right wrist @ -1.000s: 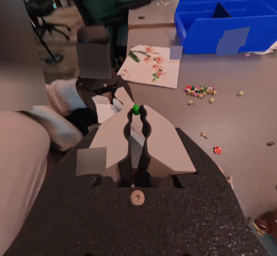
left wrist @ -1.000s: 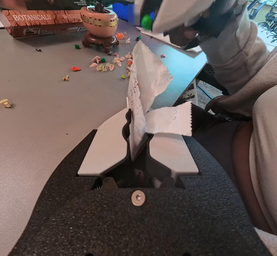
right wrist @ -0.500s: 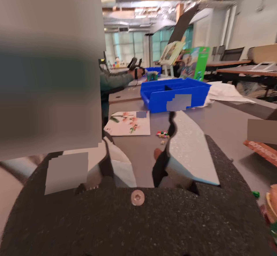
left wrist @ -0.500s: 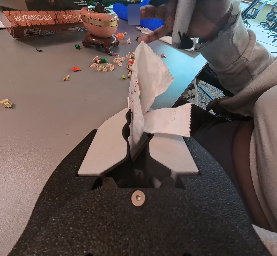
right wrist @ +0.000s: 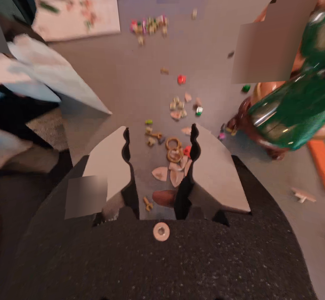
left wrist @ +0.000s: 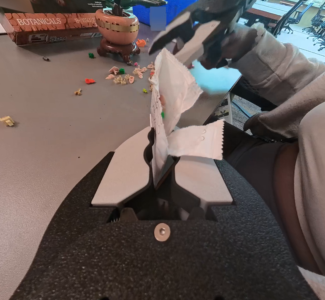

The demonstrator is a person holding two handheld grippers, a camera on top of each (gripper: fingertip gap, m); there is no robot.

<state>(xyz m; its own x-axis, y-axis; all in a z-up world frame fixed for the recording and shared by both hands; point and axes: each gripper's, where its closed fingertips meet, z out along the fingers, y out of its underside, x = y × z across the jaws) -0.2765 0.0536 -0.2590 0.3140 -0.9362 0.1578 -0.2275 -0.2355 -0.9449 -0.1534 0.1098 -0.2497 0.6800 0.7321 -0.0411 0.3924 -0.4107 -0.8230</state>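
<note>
My left gripper (left wrist: 162, 143) is shut on the lower edge of a torn white paper bag (left wrist: 174, 87) and holds it upright above the grey table (left wrist: 52, 133). A small green piece (left wrist: 162, 114) shows inside the bag's open side. My right gripper (right wrist: 160, 128) is open and empty, pointing down at gold rings (right wrist: 173, 149), pink petal pieces (right wrist: 168, 172) and a red piece (right wrist: 187, 150) on the table. In the left wrist view the right gripper (left wrist: 184, 40) hovers just above and behind the bag's top. The right wrist view is blurred by motion.
A brick-built plant in a pink pot (left wrist: 117, 26) stands behind scattered small pieces (left wrist: 123, 78); its green leaf (right wrist: 290, 112) is close on the right. A brown box (left wrist: 44, 26), a blue bin (left wrist: 167, 1) and a flowered booklet (right wrist: 77, 10) lie farther off. The table edge (left wrist: 225, 98) runs right of the bag. The left gripper is farther from the red piece (right wrist: 187, 150), some 20 centimetres, than the right, some 4 centimetres.
My right gripper held a green piece over the bag, then opened and let it go. It swung up and now points down at the loose pieces. The left gripper and bag stayed put.
</note>
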